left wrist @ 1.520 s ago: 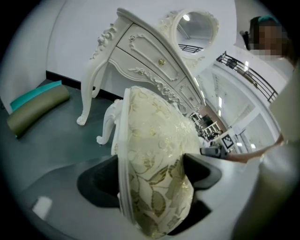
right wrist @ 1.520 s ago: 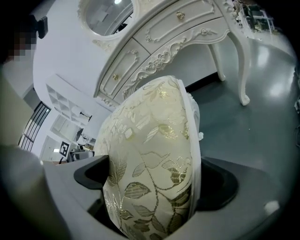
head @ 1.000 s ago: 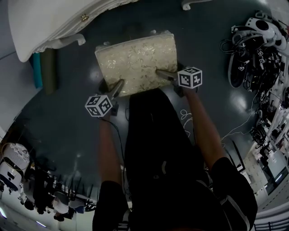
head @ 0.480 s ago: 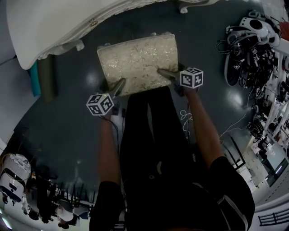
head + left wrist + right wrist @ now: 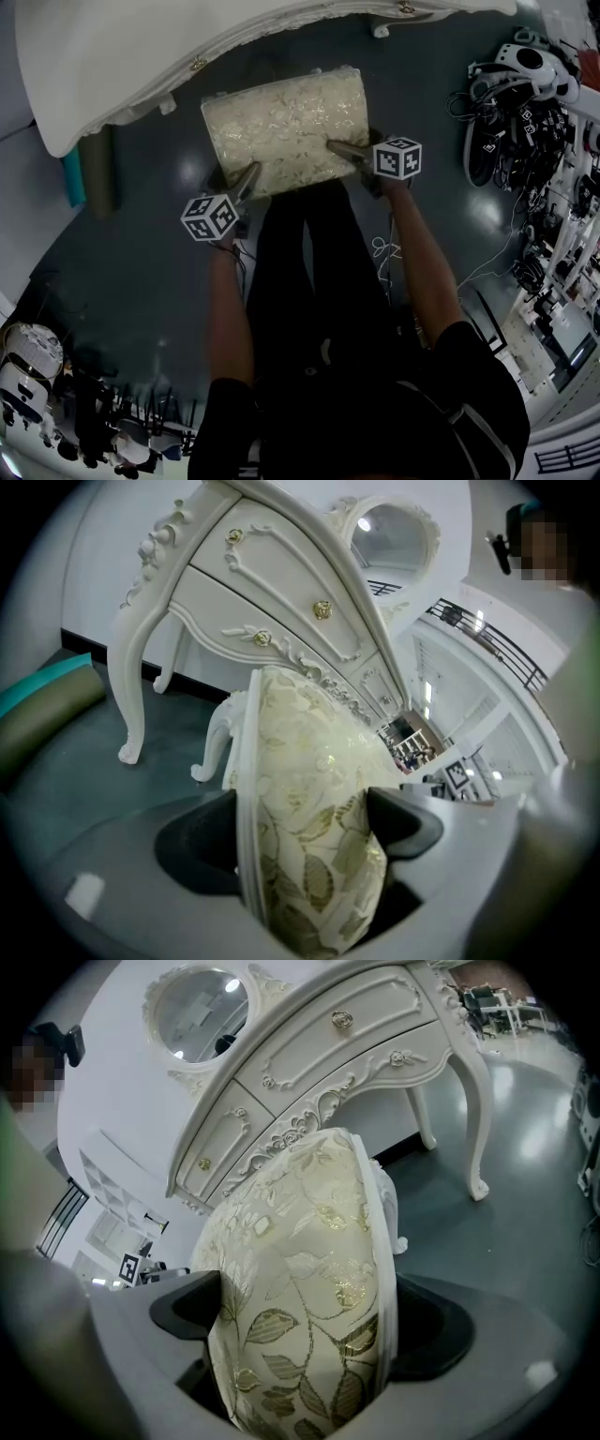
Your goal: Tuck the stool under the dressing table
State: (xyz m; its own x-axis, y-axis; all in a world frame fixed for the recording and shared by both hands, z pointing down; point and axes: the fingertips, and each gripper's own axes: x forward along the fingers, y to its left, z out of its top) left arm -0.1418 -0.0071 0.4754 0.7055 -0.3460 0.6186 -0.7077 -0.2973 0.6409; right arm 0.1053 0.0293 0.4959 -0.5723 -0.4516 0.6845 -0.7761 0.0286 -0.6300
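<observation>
The stool (image 5: 286, 131) is clamped by the left gripper (image 5: 246, 183) and right gripper (image 5: 339, 150) (cushion filling both), to be pushed ahead under the dressing table (image 5: 141, 56)

Cream leaf-patterned cushioned stool (image 5: 284, 131), upright on dark floor, beside white carved dressing table (image 5: 131, 56)

head: overhead, steeply down | gripper views: close, along jaws | shared: stool (image 5: 281, 131), dressing table (image 5: 141, 56)
</observation>
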